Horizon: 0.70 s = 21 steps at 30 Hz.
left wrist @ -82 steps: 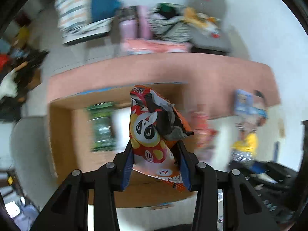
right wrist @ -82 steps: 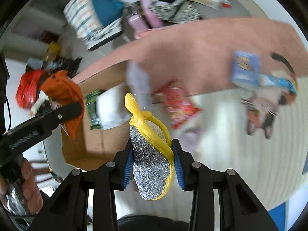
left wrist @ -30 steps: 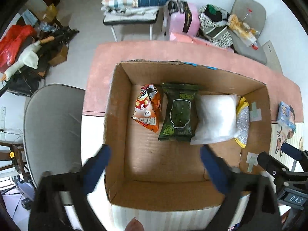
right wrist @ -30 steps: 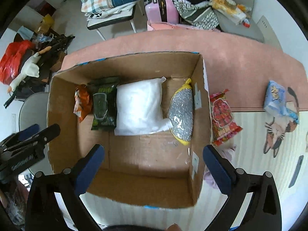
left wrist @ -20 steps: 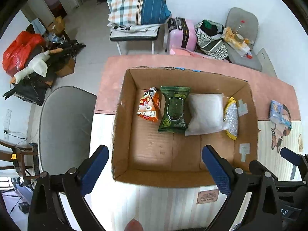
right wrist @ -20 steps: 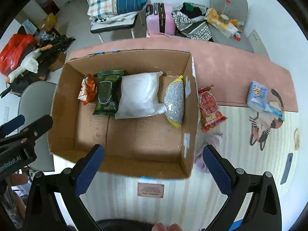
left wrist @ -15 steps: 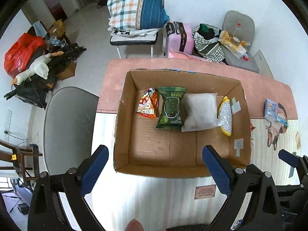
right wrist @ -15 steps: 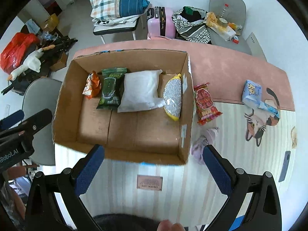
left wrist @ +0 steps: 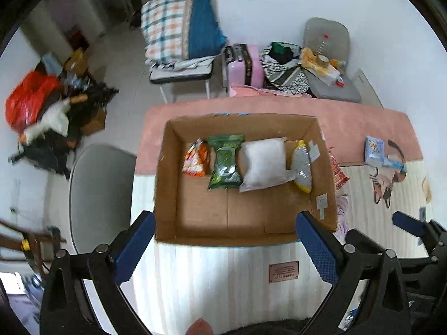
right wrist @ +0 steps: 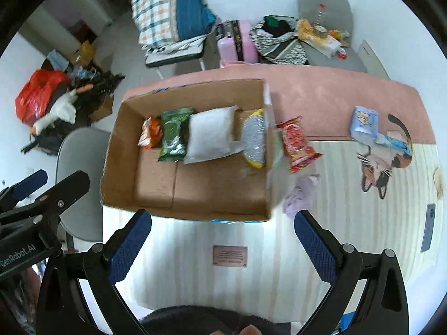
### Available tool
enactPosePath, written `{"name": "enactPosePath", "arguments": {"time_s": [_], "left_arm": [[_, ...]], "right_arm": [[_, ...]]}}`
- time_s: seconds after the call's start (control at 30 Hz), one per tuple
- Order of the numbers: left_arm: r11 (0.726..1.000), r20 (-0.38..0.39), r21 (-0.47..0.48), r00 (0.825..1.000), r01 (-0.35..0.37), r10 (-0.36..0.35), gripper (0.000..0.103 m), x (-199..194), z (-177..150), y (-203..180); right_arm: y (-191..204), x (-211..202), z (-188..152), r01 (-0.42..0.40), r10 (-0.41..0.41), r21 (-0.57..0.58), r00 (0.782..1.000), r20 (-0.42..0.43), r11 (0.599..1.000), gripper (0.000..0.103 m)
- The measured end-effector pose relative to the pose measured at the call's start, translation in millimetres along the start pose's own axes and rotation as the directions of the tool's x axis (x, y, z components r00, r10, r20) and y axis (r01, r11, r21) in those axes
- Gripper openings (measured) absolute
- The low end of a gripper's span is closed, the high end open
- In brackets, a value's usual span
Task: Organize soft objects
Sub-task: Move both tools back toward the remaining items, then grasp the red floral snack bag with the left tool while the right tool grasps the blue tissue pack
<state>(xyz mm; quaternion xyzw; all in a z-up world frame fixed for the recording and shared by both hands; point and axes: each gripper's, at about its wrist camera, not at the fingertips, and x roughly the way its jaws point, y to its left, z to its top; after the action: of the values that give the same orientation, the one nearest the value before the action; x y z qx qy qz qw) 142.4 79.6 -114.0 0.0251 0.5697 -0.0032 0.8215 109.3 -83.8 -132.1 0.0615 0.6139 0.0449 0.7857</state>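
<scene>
An open cardboard box (left wrist: 167, 173) (right wrist: 120, 150) stands on the mat. In a row along its far side lie an orange snack bag (left wrist: 195, 159) (right wrist: 148, 134), a green pack (left wrist: 225, 164) (right wrist: 173, 134), a white pillow pack (left wrist: 264, 164) (right wrist: 209, 134) and a yellow silver scrubber (left wrist: 301, 167) (right wrist: 252, 136). Outside to the right lie a red snack bag (right wrist: 297, 142) (left wrist: 338, 173), a lilac cloth (right wrist: 300, 195) and a blue tissue pack (right wrist: 364, 124) (left wrist: 374, 148). My left gripper (left wrist: 226, 245) and right gripper (right wrist: 223, 243) are open and empty, high above the box's near edge.
The striped mat with a cat picture (right wrist: 382, 162) lies on a pink rug (right wrist: 321, 92). A grey chair (left wrist: 100, 195) stands left of the box. A chair with a plaid pillow (left wrist: 181, 25), a pink suitcase (left wrist: 244, 67) and a cluttered grey chair (left wrist: 327, 64) stand behind.
Both grippers let go of the orange snack bag and the scrubber, which now lie in the box. Both then opened and rose up and back from the box.
</scene>
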Motion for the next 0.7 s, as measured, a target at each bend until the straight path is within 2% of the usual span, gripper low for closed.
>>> {"name": "enactPosePath", "arguments": {"time_s": [0.07,0.17,0.27,0.33,0.4,0.5,0.6,0.7], "left_arm": [[0.999,-0.006,0.037,1.0,0.002,-0.002,0.102,4,17,-24],[0.998,-0.042,0.055,0.999,0.028,-0.026,0.102,18,47,-60],[0.989,-0.129,0.113,0.989,0.093,-0.078,0.102,53,77,-116],[0.978,-0.208,0.184,0.976,0.103,-0.064,0.102,84,91,-156],[0.965,-0.297,0.237,0.954,0.115,-0.041,0.102,122,102,-193],[0.961,-0.446,0.242,0.895,0.131,-0.01,0.102,187,119,-237],[0.969,-0.539,0.212,0.842,0.125,0.009,0.102,233,129,-263],[0.958,-0.56,0.269,0.826,0.1,0.071,0.102,261,136,-289]], "right_arm": [[-27,-4,5,-0.01,0.01,0.048,1.0,0.0,0.999,0.103],[-80,-10,16,0.024,-0.027,0.139,1.0,0.015,0.99,0.103],[-143,-9,32,0.082,-0.09,0.219,0.996,0.025,0.972,0.103],[-188,2,47,0.106,-0.111,0.254,0.994,0.008,0.961,0.103],[-230,17,62,0.14,-0.137,0.289,0.99,-0.029,0.947,0.103],[-282,41,86,0.15,-0.139,0.33,0.989,-0.055,0.932,0.103],[-320,67,106,0.165,-0.142,0.34,0.986,-0.09,0.926,0.103],[-347,95,124,0.177,-0.142,0.337,0.982,-0.126,0.925,0.103]]}}
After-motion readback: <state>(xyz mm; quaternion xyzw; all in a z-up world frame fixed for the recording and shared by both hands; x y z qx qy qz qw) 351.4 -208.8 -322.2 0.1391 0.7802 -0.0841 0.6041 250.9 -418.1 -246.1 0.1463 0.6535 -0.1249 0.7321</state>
